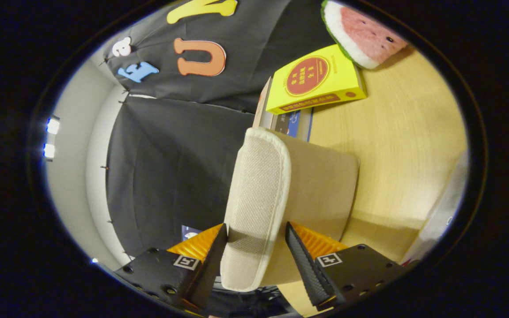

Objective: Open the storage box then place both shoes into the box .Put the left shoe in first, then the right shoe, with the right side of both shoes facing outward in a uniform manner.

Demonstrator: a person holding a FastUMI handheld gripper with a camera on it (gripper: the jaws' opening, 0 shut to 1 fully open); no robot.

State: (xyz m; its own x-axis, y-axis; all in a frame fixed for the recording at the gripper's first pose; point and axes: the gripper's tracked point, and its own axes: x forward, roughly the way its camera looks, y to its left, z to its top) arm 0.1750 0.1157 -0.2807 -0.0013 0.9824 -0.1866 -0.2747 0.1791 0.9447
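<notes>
Sideways, the fingers (254, 256) straddle the storage box (281, 194).

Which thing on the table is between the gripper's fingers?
The beige fabric storage box, its rim between the hand-held gripper fingers. The yellow book and watermelon plush lie beyond.

Gripper (254, 256) fingers straddle storage box (276, 194) lid edge, contact uncertain; box interior hidden; book (287, 121) under yellow box (316, 81) mostly covered; watermelon plush (360, 33) cut off at desk (396, 141) corner.

beige fabric storage box (281, 194) | lid closed | on wooden table
</notes>
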